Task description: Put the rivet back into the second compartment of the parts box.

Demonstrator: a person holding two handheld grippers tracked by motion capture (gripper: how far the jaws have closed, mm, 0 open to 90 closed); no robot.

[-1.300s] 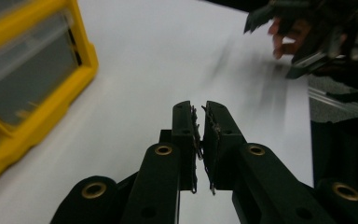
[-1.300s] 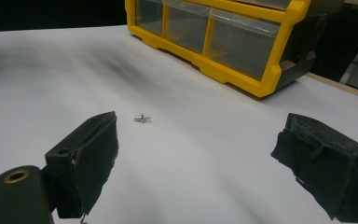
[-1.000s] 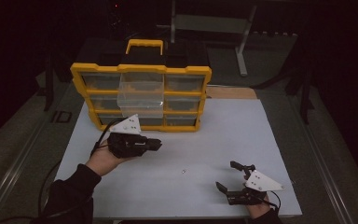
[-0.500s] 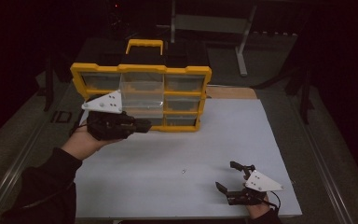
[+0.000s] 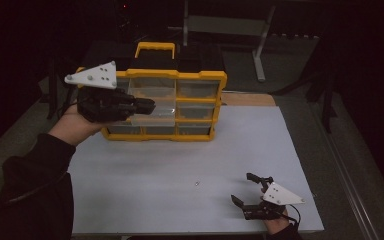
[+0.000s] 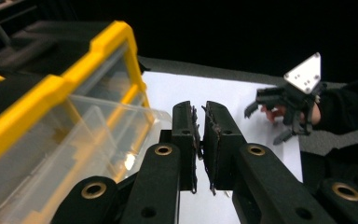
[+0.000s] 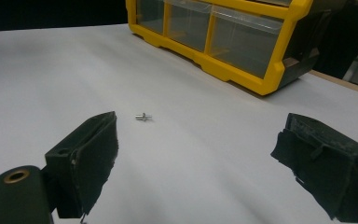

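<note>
My L gripper, jaws nearly shut, empty, by organiser drawer; R gripper wide, screw ahead.

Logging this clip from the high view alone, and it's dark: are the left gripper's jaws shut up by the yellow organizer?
Observer: Yes, the left gripper has its jaws nearly together with nothing between them, beside a pulled-out clear drawer.
Operator: And that speck on the white mat?
Observer: A small metal pin, lying on its side.
Operator: Is the right gripper on it?
Observer: No, the right gripper is wide open, short of the pin.
</note>
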